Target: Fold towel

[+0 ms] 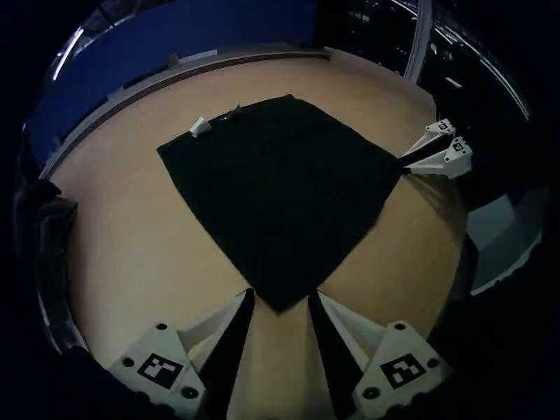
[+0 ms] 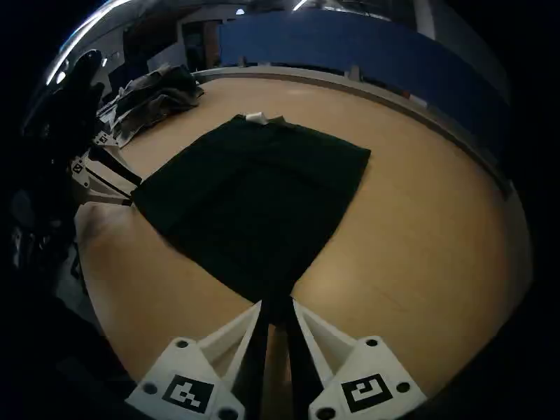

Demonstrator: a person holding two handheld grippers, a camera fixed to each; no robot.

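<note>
A dark towel (image 1: 280,189) is lying spread flat on a round wooden table (image 1: 126,231), its white tag (image 1: 199,127) sitting at the far edge. In the left gripper view, the left gripper (image 1: 280,297) is holding its fingers well apart, straddling the near corner of the towel without pressing on it. In the right gripper view, the right gripper (image 2: 278,304) is pinching another corner, its fingers drawn almost together on the fabric. A heap of cloth (image 2: 150,94) is resting at the table's far side.
</note>
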